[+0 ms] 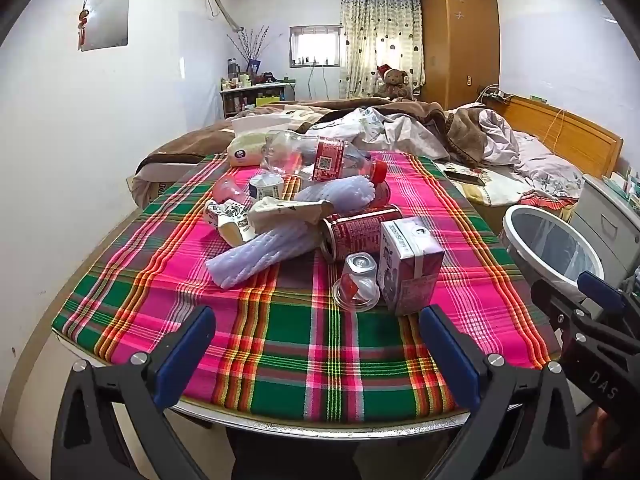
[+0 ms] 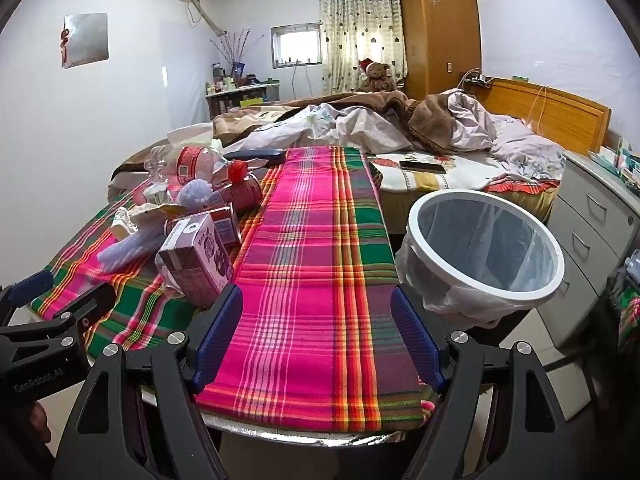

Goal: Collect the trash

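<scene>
My left gripper (image 1: 316, 344) and right gripper (image 2: 316, 332) both hang released above the bench (image 2: 312, 360); trash (image 1: 304, 216) lies heaped mid-cloth; lined bin (image 2: 484, 252) stands just beside the bench's right edge.

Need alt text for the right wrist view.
Open right tongs, holding nothing, hover over a plaid tablecloth. A trash pile lies left and an empty lined white bin stands right, with an unmade bed behind.
</scene>
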Demonstrator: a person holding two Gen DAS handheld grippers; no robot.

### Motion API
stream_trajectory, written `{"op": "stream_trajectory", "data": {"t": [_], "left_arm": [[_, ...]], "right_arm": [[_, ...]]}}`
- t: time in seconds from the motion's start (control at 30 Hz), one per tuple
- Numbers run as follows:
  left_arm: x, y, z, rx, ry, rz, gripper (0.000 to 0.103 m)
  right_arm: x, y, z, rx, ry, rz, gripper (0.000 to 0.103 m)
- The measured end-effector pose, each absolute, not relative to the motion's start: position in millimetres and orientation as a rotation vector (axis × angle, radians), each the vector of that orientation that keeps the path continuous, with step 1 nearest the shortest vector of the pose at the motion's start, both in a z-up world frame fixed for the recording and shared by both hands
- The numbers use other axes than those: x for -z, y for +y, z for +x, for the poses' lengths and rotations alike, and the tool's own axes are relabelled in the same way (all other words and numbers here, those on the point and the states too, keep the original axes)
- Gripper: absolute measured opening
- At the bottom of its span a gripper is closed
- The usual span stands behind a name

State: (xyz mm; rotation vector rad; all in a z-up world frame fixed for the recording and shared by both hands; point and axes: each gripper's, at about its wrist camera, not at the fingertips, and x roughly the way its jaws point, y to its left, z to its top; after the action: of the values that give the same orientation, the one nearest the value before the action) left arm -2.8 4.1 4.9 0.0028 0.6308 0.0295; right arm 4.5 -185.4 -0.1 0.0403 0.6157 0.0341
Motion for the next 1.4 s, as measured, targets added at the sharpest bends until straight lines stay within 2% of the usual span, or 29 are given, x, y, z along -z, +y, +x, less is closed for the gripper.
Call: {"op": "stream_trajectory", "data": {"t": [1.4], "left_arm": [[-7.0, 7.9, -8.2, -0.034, 0.631, -0.003, 0.103]], "right_arm": [[-5.0, -184.5, 0.0, -0.029, 0.606, 0.04, 0.078]]}}
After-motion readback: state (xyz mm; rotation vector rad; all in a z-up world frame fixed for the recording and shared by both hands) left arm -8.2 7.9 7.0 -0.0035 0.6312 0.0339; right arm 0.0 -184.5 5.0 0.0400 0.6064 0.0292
